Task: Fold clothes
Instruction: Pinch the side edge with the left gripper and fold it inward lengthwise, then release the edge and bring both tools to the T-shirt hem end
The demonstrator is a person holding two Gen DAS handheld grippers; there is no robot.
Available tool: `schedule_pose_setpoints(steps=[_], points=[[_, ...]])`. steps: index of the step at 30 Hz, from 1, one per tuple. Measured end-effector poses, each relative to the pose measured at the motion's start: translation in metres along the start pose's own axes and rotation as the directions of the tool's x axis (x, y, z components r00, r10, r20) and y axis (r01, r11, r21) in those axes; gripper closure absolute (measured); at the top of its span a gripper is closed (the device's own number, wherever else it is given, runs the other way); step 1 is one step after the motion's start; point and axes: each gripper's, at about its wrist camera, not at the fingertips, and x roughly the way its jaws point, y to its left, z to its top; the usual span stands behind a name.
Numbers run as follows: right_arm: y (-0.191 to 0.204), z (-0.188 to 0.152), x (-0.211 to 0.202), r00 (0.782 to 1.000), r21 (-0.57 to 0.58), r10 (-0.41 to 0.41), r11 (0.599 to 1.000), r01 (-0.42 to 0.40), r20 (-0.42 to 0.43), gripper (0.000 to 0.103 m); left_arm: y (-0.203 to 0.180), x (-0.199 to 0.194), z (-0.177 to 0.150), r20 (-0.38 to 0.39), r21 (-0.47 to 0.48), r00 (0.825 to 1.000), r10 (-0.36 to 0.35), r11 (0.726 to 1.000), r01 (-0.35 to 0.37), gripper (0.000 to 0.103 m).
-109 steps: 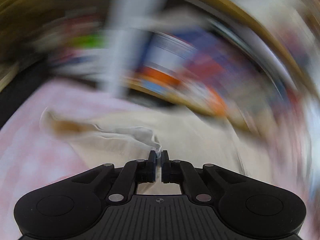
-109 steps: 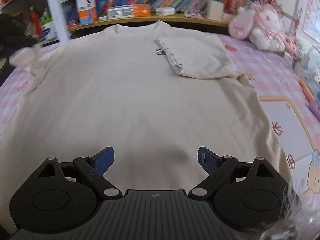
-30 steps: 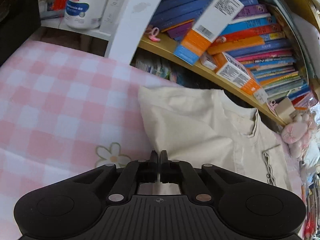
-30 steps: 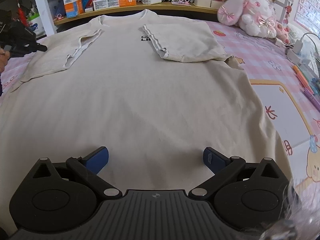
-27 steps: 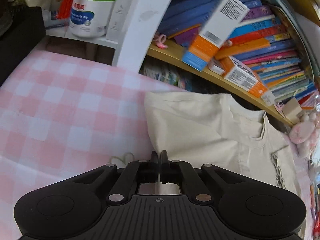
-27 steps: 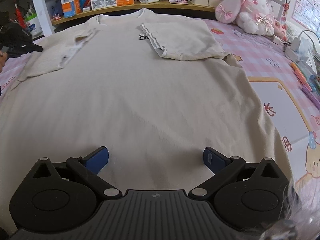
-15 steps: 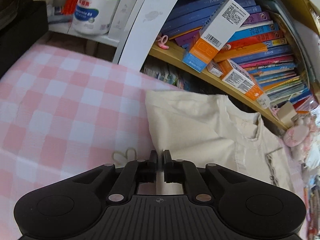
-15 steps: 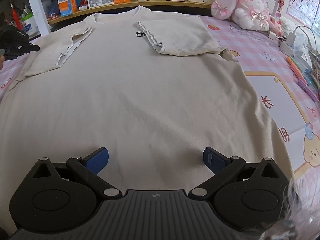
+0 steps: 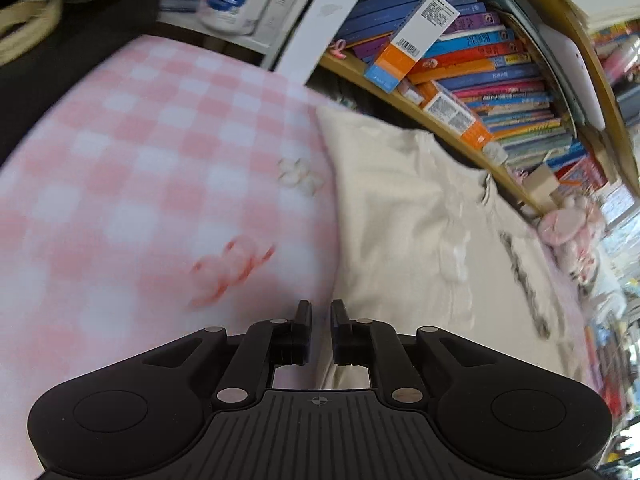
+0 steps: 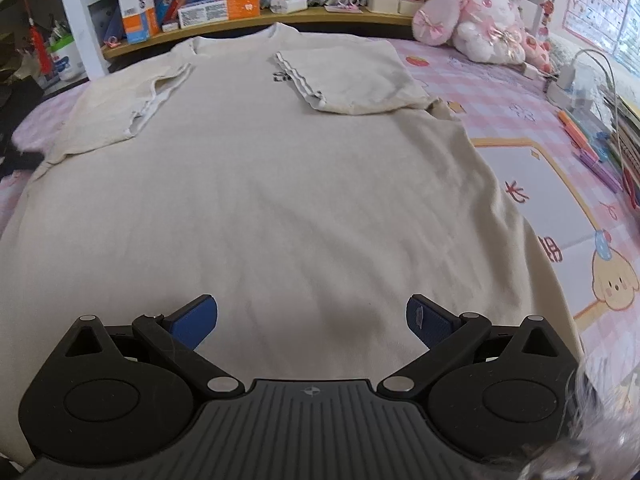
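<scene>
A: Where does the cream T-shirt (image 10: 280, 184) lie?

B: Flat on the pink checked bedsheet (image 9: 132, 168), neck toward twelve o'clock in the right wrist view. Both sleeves are folded inward: the left sleeve (image 10: 120, 108) at ten o'clock, the right sleeve (image 10: 352, 80) at one o'clock. A small dark print (image 10: 280, 77) shows at the chest, half covered and unreadable.

A: And the grippers?

B: The right hand-held gripper (image 10: 312, 320) hovers over the hem, its blue pads spread wide, grasping nothing. The left hand-held gripper (image 9: 321, 312) sits at the shirt's left edge, jaws slightly parted with nothing between them.

A: Any readable writing?

B: An orange and white box (image 10: 138, 4) on the bookshelf (image 10: 256, 20) at eleven o'clock carries lettering too small to read surely. An alphabet poster (image 10: 600, 4) hangs at two o'clock, past the pink plush toy (image 10: 472, 24). A cartoon mat (image 10: 560, 216) with red characters lies at three o'clock.
</scene>
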Motion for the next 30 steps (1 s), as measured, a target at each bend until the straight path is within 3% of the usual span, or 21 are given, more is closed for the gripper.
schedule_pose_setpoints(steps=[2,6,8,13,16,24,27,30], points=[[-0.001,0.002,-0.002,1.0,-0.01,0.017,1.0,-0.017,0.014,0.001,0.0,-0.016,-0.017,0.011,0.014,0.999,0.04,0.999,-0.041,0.088],[-0.009,0.005,-0.007,0.997,-0.016,0.048,0.999,-0.047,0.054,0.001,-0.015,-0.048,-0.056,0.051,0.059,0.988,0.146,0.987,-0.149,0.06],[-0.02,0.005,-0.01,0.995,-0.006,0.06,0.998,-0.06,0.074,0.002,-0.027,-0.063,-0.077,0.085,0.078,0.977,0.196,0.976,-0.203,0.06],[-0.056,0.001,-0.018,0.991,-0.006,0.076,0.997,-0.076,0.111,0.004,-0.055,-0.088,-0.121,0.144,0.095,0.962,0.23,0.965,-0.245,0.054],[-0.082,-0.005,-0.022,0.989,-0.018,0.076,0.997,-0.074,0.123,0.01,-0.073,-0.097,-0.144,0.177,0.101,0.944,0.279,0.949,-0.299,0.054],[-0.153,-0.029,-0.028,0.99,-0.028,0.077,0.997,-0.074,0.119,0.019,-0.107,-0.112,-0.202,0.182,0.037,0.916,0.357,0.928,-0.37,0.053],[-0.166,-0.038,-0.033,0.989,-0.017,0.099,0.995,-0.098,0.109,0.019,-0.12,-0.118,-0.223,0.193,0.014,0.9,0.39,0.916,-0.4,0.041],[-0.178,-0.048,-0.038,0.988,-0.004,0.122,0.993,-0.122,0.099,0.019,-0.131,-0.123,-0.242,0.2,-0.004,0.889,0.411,0.908,-0.419,0.038]])
